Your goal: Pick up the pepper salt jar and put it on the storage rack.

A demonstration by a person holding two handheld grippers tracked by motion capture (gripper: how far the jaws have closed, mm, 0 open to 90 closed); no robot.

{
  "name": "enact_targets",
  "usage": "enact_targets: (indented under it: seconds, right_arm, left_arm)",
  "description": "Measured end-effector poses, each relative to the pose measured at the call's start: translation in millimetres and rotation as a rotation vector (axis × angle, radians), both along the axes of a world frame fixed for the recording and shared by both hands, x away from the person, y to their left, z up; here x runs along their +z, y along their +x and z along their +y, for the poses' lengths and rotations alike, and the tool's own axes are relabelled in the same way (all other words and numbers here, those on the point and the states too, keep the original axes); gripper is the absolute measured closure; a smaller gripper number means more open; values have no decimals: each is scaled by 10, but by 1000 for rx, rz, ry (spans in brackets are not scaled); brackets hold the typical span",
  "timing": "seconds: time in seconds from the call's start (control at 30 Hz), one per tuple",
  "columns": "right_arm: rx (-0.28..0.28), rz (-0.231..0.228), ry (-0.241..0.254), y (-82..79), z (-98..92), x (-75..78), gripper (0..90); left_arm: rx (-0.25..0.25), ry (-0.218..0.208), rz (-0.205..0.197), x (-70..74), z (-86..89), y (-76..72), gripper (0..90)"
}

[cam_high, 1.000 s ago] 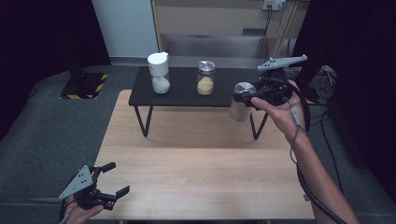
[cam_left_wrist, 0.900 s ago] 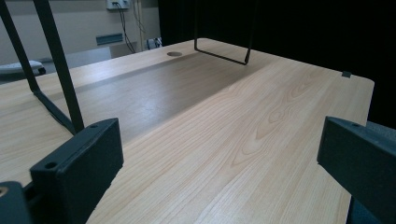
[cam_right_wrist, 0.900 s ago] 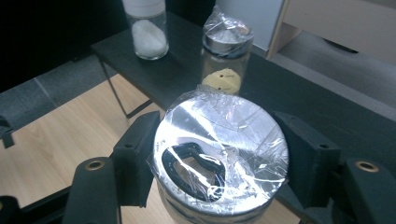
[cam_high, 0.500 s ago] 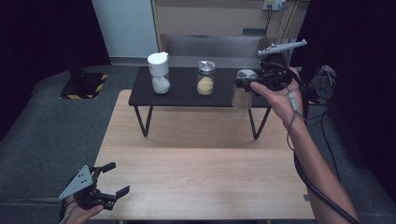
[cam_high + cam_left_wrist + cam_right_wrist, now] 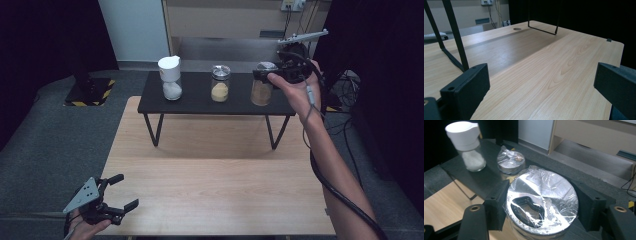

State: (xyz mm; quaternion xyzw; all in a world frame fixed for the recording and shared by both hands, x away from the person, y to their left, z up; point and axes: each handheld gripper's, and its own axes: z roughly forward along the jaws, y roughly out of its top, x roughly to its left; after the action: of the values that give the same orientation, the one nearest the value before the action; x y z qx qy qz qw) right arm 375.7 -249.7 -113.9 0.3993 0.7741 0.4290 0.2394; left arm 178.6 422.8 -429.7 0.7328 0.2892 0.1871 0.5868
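Note:
My right gripper (image 5: 264, 76) is shut on the metal lid of a glass jar of brown powder (image 5: 260, 93), holding it at the right end of the black stand (image 5: 200, 104). I cannot tell whether its base touches the stand. In the right gripper view the jaws press both sides of the foil-wrapped lid (image 5: 541, 195). Two jars stand on the stand: one with tan contents (image 5: 220, 88) in the middle and a white-capped one with white powder (image 5: 170, 80) at the left. My left gripper (image 5: 125, 191) rests open at the wooden table's near left corner, nothing between its jaws.
The wooden table (image 5: 215, 180) stretches in front of the stand. The stand's thin black legs (image 5: 454, 37) rise near the left gripper. A cabinet (image 5: 225, 20) stands behind, and cables (image 5: 345, 100) lie on the floor at the right.
My right gripper has carried the brown jar up and farther back, from in front of the stand's right edge to over its right end. The left gripper has stayed put.

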Motion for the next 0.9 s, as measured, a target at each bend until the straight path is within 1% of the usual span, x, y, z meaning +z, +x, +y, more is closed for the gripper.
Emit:
enact_targets:
  seconds: [0.13, 0.37, 0.47, 0.67, 0.9]
  right_arm:
    - [-26, 0, 7, 57, -11, -17, 355]
    - [-67, 2, 1, 160, -33, -59, 355]
    - [-84, -6, -1, 198, -35, -86, 354]
    - [-112, -5, -10, 291, -19, -156, 354]
    - [-132, -3, -13, 388, -6, -220, 354]
  left_arm:
    - [0, 1, 1, 0, 0, 2, 0]
    - [1, 0, 1, -1, 1, 2, 0]
    - [1, 0, 1, -2, 2, 3, 0]
    - [1, -1, 1, -3, 4, 4, 0]
    - [2, 0, 1, -4, 4, 4, 0]
